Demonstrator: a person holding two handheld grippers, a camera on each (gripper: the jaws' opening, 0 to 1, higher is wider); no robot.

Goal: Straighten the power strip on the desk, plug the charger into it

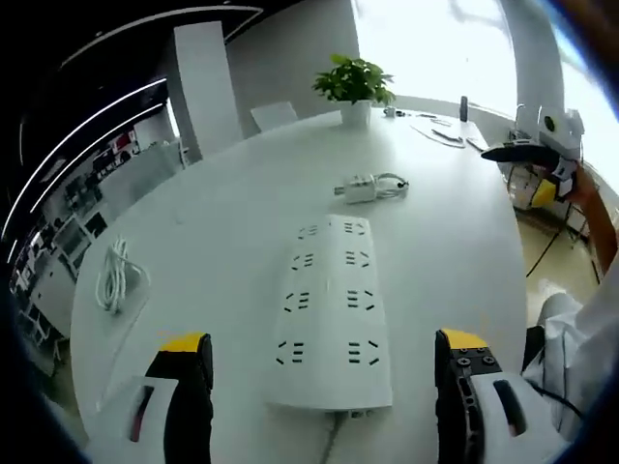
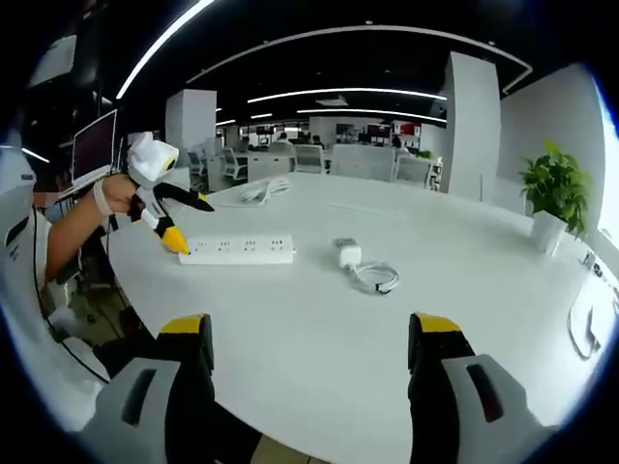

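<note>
One power strip (image 1: 330, 314) lengthwise between left gripper (image 1: 324, 372) jaws, charger (image 1: 360, 188) beyond

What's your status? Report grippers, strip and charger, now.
Left gripper open, jaws either side of power strip. Right gripper open, holding nothing, off the desk edge. Charger unplugged beyond strip, cable coiled. Nothing between them.

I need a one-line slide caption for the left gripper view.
Open left gripper straddles the white power strip on the desk; charger with coiled cable beyond.
</note>
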